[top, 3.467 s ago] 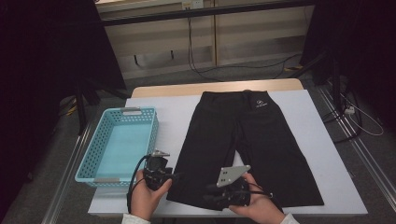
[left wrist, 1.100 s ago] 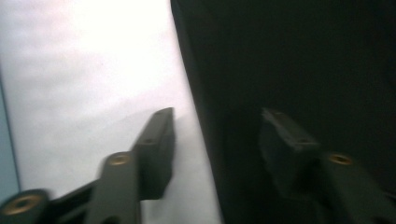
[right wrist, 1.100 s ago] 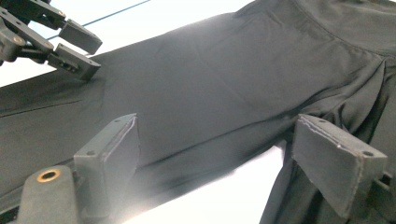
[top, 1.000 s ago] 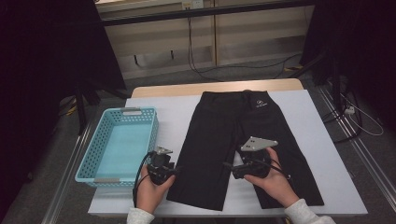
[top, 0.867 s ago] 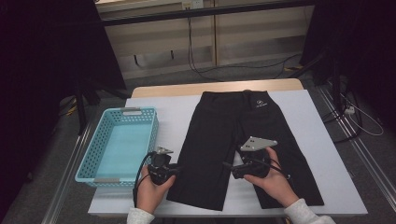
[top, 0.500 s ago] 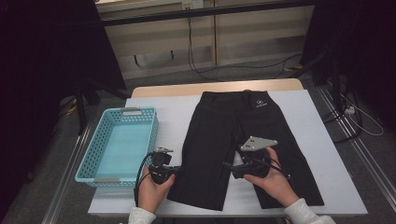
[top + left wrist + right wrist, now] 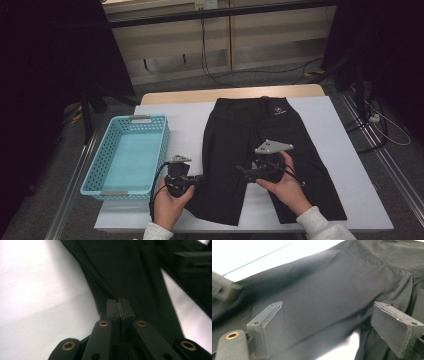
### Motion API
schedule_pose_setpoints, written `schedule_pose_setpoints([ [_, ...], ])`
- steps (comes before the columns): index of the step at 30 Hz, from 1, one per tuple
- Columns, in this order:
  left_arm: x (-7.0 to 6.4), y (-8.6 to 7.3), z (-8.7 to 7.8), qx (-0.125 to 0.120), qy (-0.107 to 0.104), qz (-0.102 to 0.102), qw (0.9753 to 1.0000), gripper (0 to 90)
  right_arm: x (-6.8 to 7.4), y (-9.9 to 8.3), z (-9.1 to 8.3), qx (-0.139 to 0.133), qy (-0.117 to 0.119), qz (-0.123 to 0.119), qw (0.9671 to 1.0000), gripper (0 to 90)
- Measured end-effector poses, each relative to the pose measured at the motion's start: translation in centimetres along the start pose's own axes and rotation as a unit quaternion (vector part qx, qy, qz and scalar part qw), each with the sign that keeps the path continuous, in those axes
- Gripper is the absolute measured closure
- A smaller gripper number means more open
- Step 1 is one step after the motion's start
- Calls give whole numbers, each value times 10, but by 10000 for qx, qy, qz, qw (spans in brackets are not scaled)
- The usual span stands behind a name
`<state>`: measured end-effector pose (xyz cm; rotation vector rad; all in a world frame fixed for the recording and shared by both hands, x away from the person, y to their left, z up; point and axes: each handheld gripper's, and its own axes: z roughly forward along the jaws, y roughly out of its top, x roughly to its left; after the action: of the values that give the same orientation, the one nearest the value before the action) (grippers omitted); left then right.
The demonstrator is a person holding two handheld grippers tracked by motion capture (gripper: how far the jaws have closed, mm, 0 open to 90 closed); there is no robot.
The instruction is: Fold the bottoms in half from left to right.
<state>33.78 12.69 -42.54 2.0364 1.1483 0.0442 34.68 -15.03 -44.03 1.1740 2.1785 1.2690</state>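
Observation:
Black trousers (image 7: 235,140) lie flat on the white table (image 7: 185,120), waistband at the far end and legs toward me. My left gripper (image 7: 200,178) is at the outer edge of the left leg; in the left gripper view its jaws (image 7: 120,305) are shut on a fold of the trousers (image 7: 140,272) at that edge. My right gripper (image 7: 241,170) hovers at the inner side of the same leg, near the gap between the legs. In the right gripper view it (image 7: 327,312) stands wide open over the trousers (image 7: 332,282), with nothing between its pads.
A light-blue plastic basket (image 7: 127,155) sits at the table's left edge, close to my left hand. Bare white table lies to the right of the trousers and between basket and trousers. Dark stands and cables are on the floor around the table.
The right gripper has moved from near the hem up to mid-leg, then held still. The left gripper has edged right onto the leg's outer edge.

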Motion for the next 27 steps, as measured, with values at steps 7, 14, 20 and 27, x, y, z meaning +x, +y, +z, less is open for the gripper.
schedule_pose_setpoints([
  [7, -11, 1, 4, -152, -134, 127, 9997, 894, 6, 10, 34, 34, -17, 190, 9998, 105],
  [14, -17, 2, 6, -138, -224, 205, 9994, 894, 14, 26, 61, 155, -17, 156, 9998, 94],
  [20, -18, 2, 4, -178, -248, 246, 9992, 894, 25, 37, 79, 220, 54, 52, 9997, 110],
  [27, -27, 3, 6, -231, -314, 377, 9985, 894, 32, 38, 104, 489, 95, 83, 9987, 276],
])
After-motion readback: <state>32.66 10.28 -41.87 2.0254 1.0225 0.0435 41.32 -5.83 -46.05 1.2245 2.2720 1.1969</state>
